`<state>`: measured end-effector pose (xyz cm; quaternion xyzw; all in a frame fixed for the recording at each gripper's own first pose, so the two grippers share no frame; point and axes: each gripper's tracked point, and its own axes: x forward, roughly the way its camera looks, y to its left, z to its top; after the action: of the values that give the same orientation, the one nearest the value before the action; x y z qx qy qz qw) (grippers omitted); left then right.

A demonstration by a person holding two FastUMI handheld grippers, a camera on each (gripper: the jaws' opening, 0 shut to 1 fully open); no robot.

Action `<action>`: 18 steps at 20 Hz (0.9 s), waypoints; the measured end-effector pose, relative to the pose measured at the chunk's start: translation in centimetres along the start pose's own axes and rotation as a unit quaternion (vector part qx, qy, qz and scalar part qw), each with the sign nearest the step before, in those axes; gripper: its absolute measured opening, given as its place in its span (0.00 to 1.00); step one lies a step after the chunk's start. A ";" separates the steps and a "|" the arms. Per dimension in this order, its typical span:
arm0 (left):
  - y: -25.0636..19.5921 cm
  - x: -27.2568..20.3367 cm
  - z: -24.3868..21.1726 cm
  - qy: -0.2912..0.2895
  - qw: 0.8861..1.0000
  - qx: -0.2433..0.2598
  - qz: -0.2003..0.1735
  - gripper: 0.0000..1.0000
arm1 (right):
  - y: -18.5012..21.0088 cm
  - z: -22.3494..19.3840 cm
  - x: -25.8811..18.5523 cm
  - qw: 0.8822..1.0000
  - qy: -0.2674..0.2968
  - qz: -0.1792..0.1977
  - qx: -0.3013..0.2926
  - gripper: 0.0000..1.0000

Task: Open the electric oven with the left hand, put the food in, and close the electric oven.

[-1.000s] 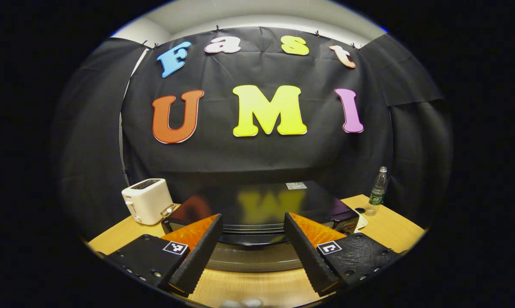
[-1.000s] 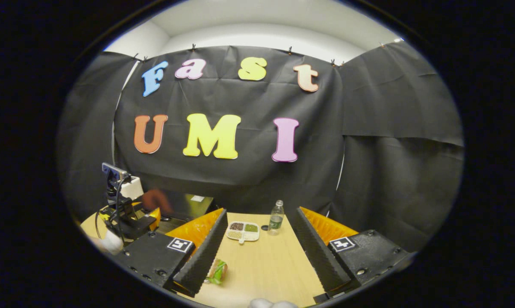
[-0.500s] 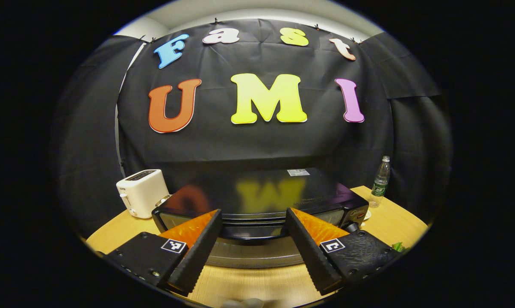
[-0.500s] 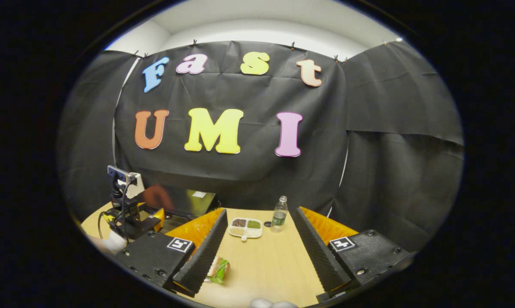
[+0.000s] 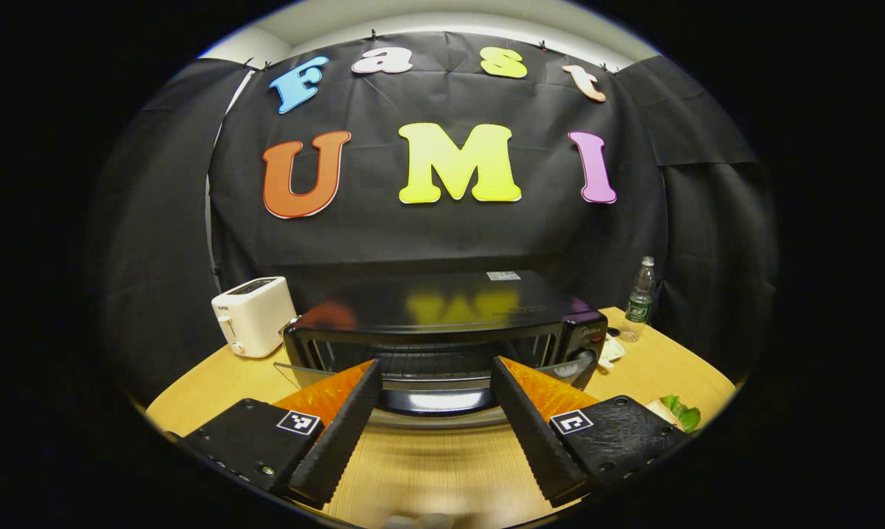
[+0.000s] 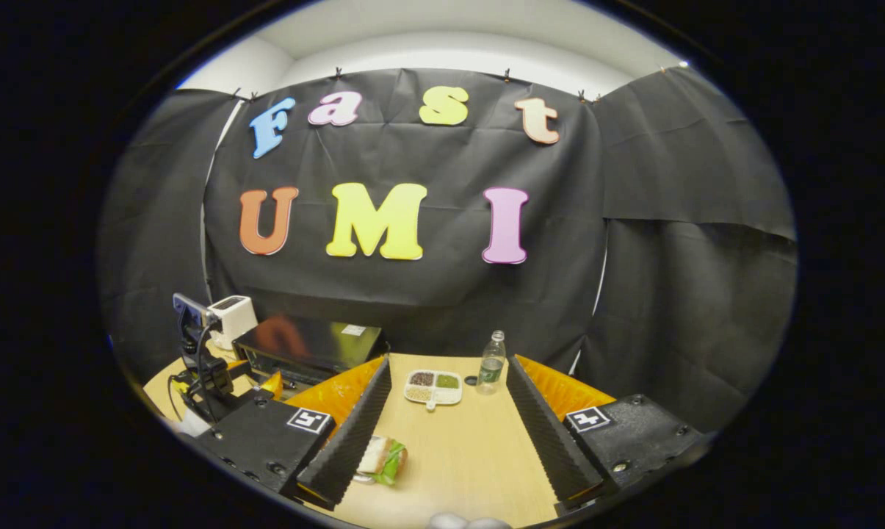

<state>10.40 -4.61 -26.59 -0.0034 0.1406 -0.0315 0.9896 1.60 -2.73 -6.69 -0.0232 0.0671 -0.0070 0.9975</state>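
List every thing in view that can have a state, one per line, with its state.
Electric oven: door pulled down, rack visible inside.
Left tongs: open, empty, in front of the door.
Right tongs: open, empty, above the table.
Sandwich: lying on the table, ungrasped.
Water bottle: upright, capped.
Toaster: upright, slots empty.

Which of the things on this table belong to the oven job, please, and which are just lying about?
Belonging to the job:
electric oven, door dropped open
sandwich
left gripper, open
right gripper, open

Lying about:
white toaster
water bottle
divided snack tray
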 end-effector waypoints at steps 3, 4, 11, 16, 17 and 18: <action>-0.1 -1.8 -1.9 0.016 1.000 -0.002 0.000 0.98 | 0.5 -0.6 -0.1 1.000 0.003 0.008 0.000 0.96; 0.0 -2.3 -2.6 0.024 1.000 -0.001 0.001 0.98 | 0.7 -0.9 -0.2 1.000 0.005 0.010 -0.001 0.96; -0.3 -4.9 -6.9 0.064 0.998 -0.005 0.000 0.99 | 1.3 -2.9 -0.7 1.000 0.022 0.020 0.000 0.96; -0.6 -6.0 -10.5 0.105 0.994 -0.005 -0.004 0.98 | 1.1 -4.3 -0.9 0.999 0.034 0.019 0.001 0.96; -0.6 -6.2 -11.6 0.118 0.993 -0.008 -0.005 0.98 | 1.0 -4.5 -0.9 0.999 0.036 0.018 0.002 0.96; -0.6 -6.2 -12.4 0.127 0.992 -0.013 -0.006 0.98 | 1.0 -4.7 -0.9 0.999 0.038 0.018 0.003 0.96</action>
<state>0.99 -4.80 -36.81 -0.0127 0.2660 -0.0358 0.9632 0.05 -1.97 -11.29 -0.0185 0.1054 0.0095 0.9942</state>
